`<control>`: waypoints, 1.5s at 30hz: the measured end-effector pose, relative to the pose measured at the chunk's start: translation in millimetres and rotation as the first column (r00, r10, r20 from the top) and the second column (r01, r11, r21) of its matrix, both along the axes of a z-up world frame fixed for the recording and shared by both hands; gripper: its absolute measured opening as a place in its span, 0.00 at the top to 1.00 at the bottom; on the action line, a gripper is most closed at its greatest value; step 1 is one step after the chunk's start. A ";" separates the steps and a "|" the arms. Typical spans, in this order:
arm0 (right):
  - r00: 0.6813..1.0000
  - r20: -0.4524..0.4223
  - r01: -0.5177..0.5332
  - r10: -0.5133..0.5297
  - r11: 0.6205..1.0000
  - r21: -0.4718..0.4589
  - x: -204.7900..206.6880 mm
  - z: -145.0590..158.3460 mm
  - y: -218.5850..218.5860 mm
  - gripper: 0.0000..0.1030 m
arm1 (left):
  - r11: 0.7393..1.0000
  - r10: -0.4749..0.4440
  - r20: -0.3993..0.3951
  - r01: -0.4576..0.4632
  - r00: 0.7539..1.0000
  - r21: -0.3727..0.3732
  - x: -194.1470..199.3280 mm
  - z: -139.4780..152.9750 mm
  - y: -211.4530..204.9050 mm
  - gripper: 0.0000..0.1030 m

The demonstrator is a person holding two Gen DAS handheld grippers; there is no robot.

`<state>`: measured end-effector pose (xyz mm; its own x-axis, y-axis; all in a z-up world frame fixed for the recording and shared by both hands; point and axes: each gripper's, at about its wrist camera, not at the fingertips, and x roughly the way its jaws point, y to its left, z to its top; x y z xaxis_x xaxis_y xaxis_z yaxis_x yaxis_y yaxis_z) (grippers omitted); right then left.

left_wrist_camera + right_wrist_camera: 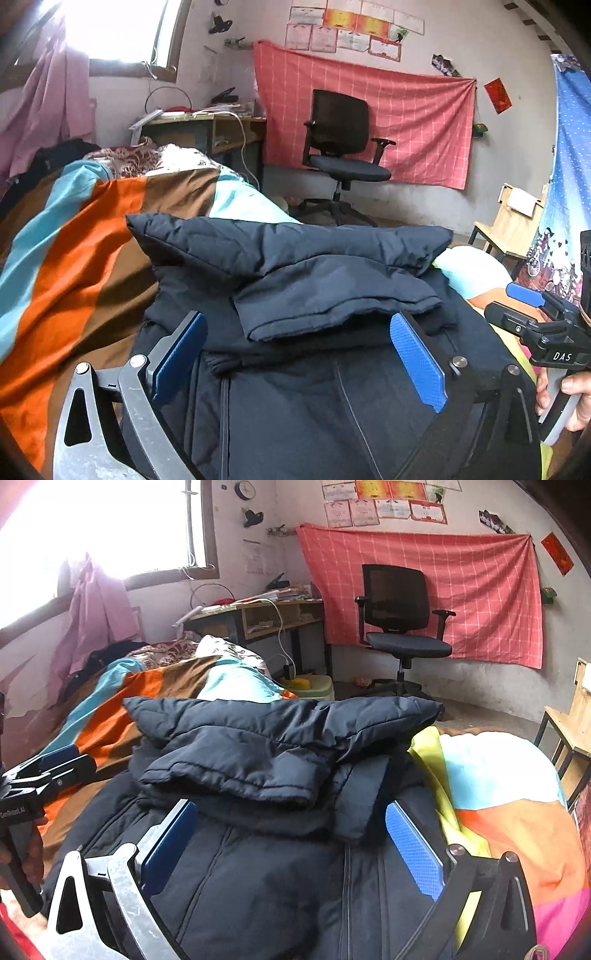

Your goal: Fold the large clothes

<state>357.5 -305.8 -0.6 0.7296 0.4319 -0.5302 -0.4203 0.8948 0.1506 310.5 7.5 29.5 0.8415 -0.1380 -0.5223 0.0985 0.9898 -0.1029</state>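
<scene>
A dark navy padded jacket (314, 266) (258, 746) lies front-up on a bed, both sleeves folded across its chest in a stacked bundle. My left gripper (299, 332) hovers open just above the jacket's lower front, its blue pads (417, 362) wide apart and nothing between them. My right gripper (291, 819) is also open over the same zipped front, a little to the right. Each tool shows in the other's view: the right gripper (528, 299) at the edge, held by a hand (569, 391), and the left gripper (55, 764) at the left edge.
A striped orange, brown and teal bedspread (74, 266) (498, 794) covers the bed. Beyond it stand a black office chair (399, 620), a cluttered desk (266, 616) and a wooden stool (572, 720). A green basin (310, 686) sits on the floor.
</scene>
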 end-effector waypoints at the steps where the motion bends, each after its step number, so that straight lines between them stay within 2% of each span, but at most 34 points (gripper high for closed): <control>1: 1.000 0.004 -0.003 0.003 1.000 0.002 -6.8 1.8 -1.7 0.00 | 1.000 0.001 0.006 -0.001 1.000 0.004 -6.2 2.0 -1.1 0.06; 5: 1.000 0.025 -0.018 0.018 1.000 -0.002 -33.6 7.7 -7.0 0.00 | 1.000 0.002 0.028 -0.003 1.000 0.008 -33.8 8.6 -5.8 0.05; 15: 0.996 0.072 -0.049 0.049 0.999 -0.002 -92.5 17.9 -22.3 0.00 | 0.996 -0.012 0.081 0.005 0.997 0.084 -91.4 14.3 -20.6 0.05; 19: 0.993 0.084 -0.076 0.079 0.996 -0.044 -115.2 19.7 -25.6 0.00 | 0.994 -0.019 0.090 0.010 0.996 0.107 -113.4 8.5 -22.8 0.05; 25: 0.989 0.097 -0.101 0.109 0.992 -0.080 -145.4 13.1 -27.4 0.00 | 0.994 -0.034 0.065 0.027 0.997 0.106 -140.5 -5.5 -26.4 0.05; 30: 0.984 0.107 -0.128 0.145 0.981 -0.149 -166.8 0.5 -22.3 0.00 | 0.993 -0.047 0.038 0.042 0.998 0.114 -157.3 -19.4 -27.2 0.05; 36: 0.975 0.048 -0.198 0.216 0.949 -0.246 -181.1 -24.7 -14.1 0.00 | 0.984 -0.072 -0.019 0.074 0.997 0.159 -174.8 -43.9 -22.7 0.05; 45: 0.968 -0.097 -0.249 0.230 0.901 -0.356 -179.7 -77.4 -13.9 0.00 | 0.961 -0.119 -0.132 0.148 0.984 0.234 -199.0 -86.5 -16.4 0.05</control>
